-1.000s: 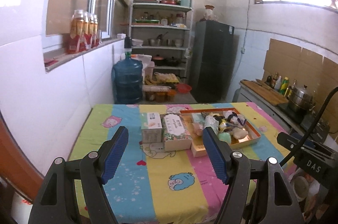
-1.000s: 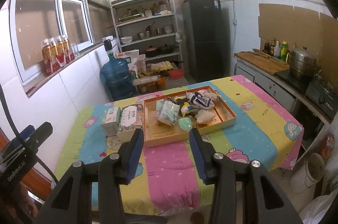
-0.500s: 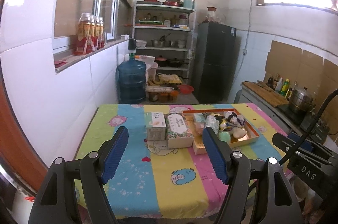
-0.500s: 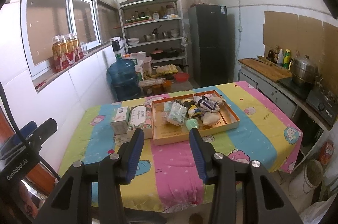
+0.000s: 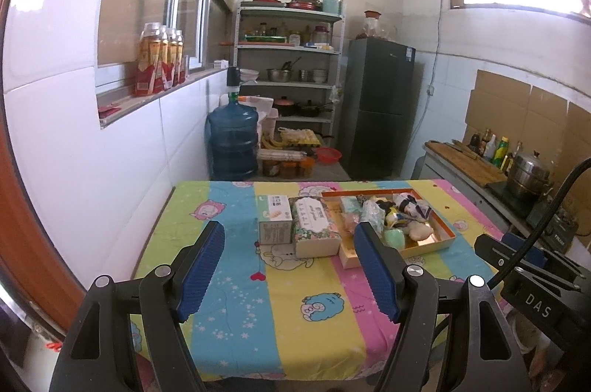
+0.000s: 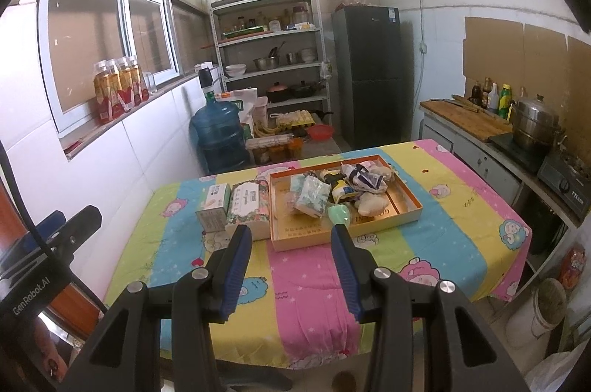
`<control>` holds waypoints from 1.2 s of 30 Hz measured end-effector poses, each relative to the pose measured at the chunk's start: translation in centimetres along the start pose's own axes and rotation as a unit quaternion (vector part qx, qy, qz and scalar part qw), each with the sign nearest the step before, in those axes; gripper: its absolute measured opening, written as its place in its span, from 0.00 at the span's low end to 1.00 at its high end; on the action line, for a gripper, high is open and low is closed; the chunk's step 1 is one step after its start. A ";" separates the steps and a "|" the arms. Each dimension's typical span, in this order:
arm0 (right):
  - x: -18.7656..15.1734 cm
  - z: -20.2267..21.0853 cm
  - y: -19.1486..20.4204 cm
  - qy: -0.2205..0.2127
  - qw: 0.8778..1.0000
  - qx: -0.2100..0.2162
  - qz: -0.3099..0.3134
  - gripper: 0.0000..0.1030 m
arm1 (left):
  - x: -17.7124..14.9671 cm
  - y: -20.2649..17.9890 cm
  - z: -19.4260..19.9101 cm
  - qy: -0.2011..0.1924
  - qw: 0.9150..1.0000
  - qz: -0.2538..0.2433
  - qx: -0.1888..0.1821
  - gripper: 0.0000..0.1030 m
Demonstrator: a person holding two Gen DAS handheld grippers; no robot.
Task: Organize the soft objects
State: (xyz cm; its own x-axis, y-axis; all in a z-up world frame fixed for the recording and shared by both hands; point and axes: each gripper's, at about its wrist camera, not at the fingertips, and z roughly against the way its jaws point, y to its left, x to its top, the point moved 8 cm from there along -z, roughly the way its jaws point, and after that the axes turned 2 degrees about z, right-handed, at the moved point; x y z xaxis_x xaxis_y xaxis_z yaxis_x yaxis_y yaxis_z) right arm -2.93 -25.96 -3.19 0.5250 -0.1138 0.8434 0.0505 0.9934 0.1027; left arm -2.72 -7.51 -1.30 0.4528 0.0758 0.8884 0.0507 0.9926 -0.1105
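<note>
An orange tray (image 6: 404, 218) (image 5: 439, 244) sits on a table with a striped cartoon cloth (image 6: 314, 285) (image 5: 280, 299). The tray holds several soft packets, a mint green pouch (image 6: 340, 214) and a beige lump (image 6: 371, 205). Left of the tray stand a floral tissue box (image 6: 248, 207) (image 5: 314, 224) and a small white box (image 6: 213, 207) (image 5: 274, 219). My left gripper (image 5: 290, 268) is open and empty, held above the table's near end. My right gripper (image 6: 291, 268) is open and empty, short of the tray's near edge.
A blue water jug (image 5: 232, 140) and a metal shelf (image 5: 291, 81) with pots stand behind the table. A dark fridge (image 5: 380, 111) is beside the shelf. A counter with a steel pot (image 6: 535, 126) runs along the right. A white wall borders the table's left side.
Both grippers have pulled back and risen from the table, so the tray and boxes look smaller and more of the cloth shows. Both stay open.
</note>
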 end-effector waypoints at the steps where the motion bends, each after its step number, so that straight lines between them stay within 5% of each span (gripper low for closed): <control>1: -0.1 0.0 0.0 0.001 1.000 0.000 -0.001 0.43 | 0.0 0.0 0.0 0.000 1.000 0.000 0.000 0.72; 36: -0.6 -0.4 0.1 0.007 1.000 0.005 -0.001 0.43 | -0.4 -0.1 -0.2 0.004 1.000 0.003 -0.004 0.72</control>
State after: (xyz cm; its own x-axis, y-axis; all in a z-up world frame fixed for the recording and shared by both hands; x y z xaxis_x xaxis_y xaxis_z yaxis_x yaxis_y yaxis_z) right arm -2.88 -25.83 -3.87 0.5371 -0.1164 0.8355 0.0438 0.9929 0.1102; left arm -2.70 -7.66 -1.73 0.4608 0.0800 0.8839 0.0563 0.9913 -0.1191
